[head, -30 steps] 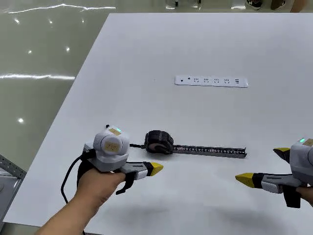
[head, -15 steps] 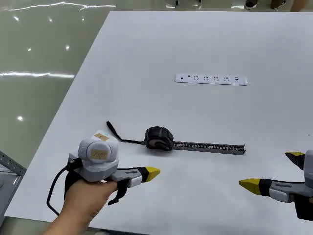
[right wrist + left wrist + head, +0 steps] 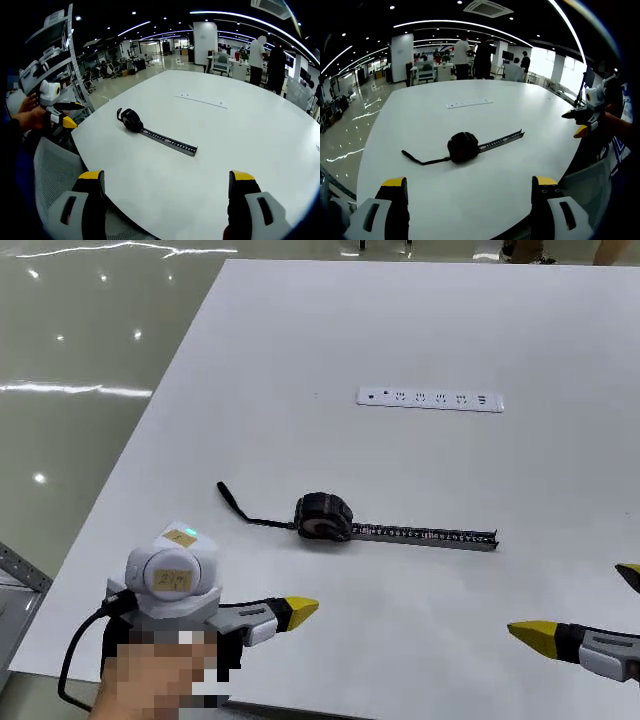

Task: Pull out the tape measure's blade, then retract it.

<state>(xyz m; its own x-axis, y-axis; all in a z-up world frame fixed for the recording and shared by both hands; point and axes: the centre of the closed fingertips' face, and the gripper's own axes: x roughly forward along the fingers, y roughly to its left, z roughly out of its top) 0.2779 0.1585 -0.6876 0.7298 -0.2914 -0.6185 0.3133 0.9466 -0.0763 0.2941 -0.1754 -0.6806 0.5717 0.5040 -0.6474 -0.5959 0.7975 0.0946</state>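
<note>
Head view: I'm holding left tool [image 3: 470, 181] and right tool [image 3: 580, 602] spread, empty, planning on pinning tape measure [image 3: 323, 517], braking its blade [image 3: 425, 535].

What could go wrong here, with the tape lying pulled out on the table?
The blade lies extended with nothing holding it; once unlocked it may whip back fast. The tape measure lies loose on the smooth table, so the open left gripper might push it away rather than grasp it. Its strap could snag the fingers.
</note>
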